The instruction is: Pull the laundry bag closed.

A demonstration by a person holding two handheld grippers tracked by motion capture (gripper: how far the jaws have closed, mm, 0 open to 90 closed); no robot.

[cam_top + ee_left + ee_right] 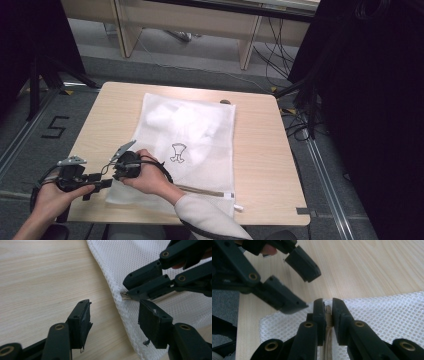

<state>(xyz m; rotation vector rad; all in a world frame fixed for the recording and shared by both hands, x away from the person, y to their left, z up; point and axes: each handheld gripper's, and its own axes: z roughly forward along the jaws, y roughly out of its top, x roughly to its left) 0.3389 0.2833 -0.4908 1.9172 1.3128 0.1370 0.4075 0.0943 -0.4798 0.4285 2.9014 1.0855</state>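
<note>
Right gripper (327, 305) first: I see its two black jaws pinched together on the beige zipper (327, 340) at the near corner of the white mesh laundry bag (192, 135). In its own view the zipper tape runs up between the jaws and ends right at the pads, so I read it as clamped on the zipper's end; whether a pull tab sits there I cannot tell. From the left gripper view the same closed jaws (130, 293) bite a small beige end at the bag's edge.

Going down in size, I have the wooden table (260, 150) carrying everything, light-grained and bare around the bag. On it the mesh bag lies flat, slightly askew, covering the middle of the table, with soft white contents bunched in its far half and a small dark outline drawing printed near its centre. Its zippered edge (202, 190) runs along the side nearest me, and the right hand (150, 175) rests on that corner.

My left gripper (102, 183) sits just beside that corner, at the bag's left edge. Its jaws stand wide apart with nothing between them: one pad hangs over bare wood, the other over the mesh border.
</note>
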